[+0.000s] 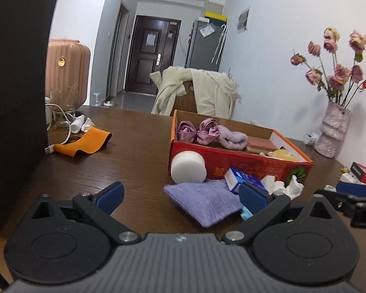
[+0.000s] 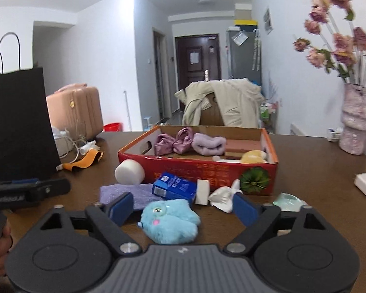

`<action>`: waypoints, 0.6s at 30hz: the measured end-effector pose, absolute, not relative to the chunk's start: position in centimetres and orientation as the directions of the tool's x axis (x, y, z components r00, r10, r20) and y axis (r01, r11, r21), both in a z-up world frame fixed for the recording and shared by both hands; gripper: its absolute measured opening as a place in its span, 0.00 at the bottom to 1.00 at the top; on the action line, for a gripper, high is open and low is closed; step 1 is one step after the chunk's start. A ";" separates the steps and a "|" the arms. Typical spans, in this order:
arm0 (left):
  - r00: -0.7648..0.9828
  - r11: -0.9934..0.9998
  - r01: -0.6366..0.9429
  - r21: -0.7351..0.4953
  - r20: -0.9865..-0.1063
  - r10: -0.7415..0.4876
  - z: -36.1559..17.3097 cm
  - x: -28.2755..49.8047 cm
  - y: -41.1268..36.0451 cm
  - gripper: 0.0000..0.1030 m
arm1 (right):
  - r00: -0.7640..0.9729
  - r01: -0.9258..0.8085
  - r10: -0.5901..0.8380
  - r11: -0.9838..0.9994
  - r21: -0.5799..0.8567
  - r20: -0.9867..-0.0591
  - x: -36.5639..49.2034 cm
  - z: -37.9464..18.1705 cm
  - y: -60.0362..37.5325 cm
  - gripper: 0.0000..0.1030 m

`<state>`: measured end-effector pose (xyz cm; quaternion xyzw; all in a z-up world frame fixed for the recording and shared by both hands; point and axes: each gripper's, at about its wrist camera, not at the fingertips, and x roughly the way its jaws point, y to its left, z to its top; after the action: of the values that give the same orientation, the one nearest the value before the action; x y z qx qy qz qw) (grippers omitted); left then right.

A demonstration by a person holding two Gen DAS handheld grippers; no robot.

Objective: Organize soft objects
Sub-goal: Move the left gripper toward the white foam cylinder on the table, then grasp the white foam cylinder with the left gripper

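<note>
Soft items before open box, both grippers spread wide.
Right gripper [image 2: 181,210]: blue plush toy [image 2: 169,219] lies on table [image 2: 305,151] between its parted jaws, untouched. Left gripper [image 1: 183,195]: jaws apart over lilac cloth [image 1: 202,201]; red box [image 1: 241,163] beyond.

I see the red cardboard box [image 2: 207,171] at 12 o'clock on the table, open-topped, orange-rimmed. Inside, from 9 to 3 o'clock: two pink satin bows [image 2: 174,141], a lilac fuzzy headband [image 2: 208,144], a pink flat block [image 2: 244,145], a yellow plush [image 2: 252,157]. A white foam cylinder [image 2: 129,172] lies on its side against the box's front wall at 10 o'clock. The lilac knit cloth [image 2: 124,194] lies flat before it. The blue plush toy [image 2: 170,219] lies nearest me, at 6 o'clock. Crumpled white tissue [image 2: 222,197] lies at 1 o'clock of the plush.
</note>
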<state>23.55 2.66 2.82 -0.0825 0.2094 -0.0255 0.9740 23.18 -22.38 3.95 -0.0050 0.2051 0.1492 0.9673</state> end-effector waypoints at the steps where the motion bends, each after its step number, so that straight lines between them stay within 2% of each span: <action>1: 0.910 0.985 0.016 -0.169 -0.406 -0.085 2.8 24.1 2.6 0.99 | 0.867 -0.294 0.291 0.954 0.056 -0.405 23.9 3.8 -22.3 0.81; 4: 0.908 0.987 0.022 -0.157 -0.409 -0.086 2.9 25.5 2.3 0.99 | 0.857 -0.284 0.292 0.955 0.083 -0.425 26.1 3.3 -22.4 0.80; 8: 0.909 0.990 0.042 -0.132 -0.406 -0.092 3.1 27.9 1.5 0.98 | 0.859 -0.241 0.241 0.969 0.059 -0.452 28.6 2.7 -22.9 0.75; 11: 0.897 0.991 0.038 -0.127 -0.434 -0.090 2.7 30.3 1.1 0.92 | 0.857 -0.222 0.216 0.974 0.043 -0.468 30.6 2.2 -23.3 0.72; 14: 0.889 0.993 0.045 -0.109 -0.449 -0.089 2.4 32.3 0.7 0.90 | 0.858 -0.194 0.181 0.981 0.023 -0.480 32.5 1.7 -23.7 0.68; 16: 0.882 0.994 0.051 -0.094 -0.463 -0.089 2.0 33.6 0.5 0.89 | 0.858 -0.192 0.188 0.981 0.041 -0.478 33.3 1.4 -24.0 0.61; 18: 0.867 0.994 0.049 -0.097 -0.490 -0.091 1.5 35.0 0.5 0.87 | 0.855 -0.207 0.207 0.977 0.053 -0.475 33.9 1.3 -23.9 0.58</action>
<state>35.03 0.49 1.49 -0.0408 0.2552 -0.0362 0.9653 33.87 -23.87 1.25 0.0000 0.2466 0.1075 0.9631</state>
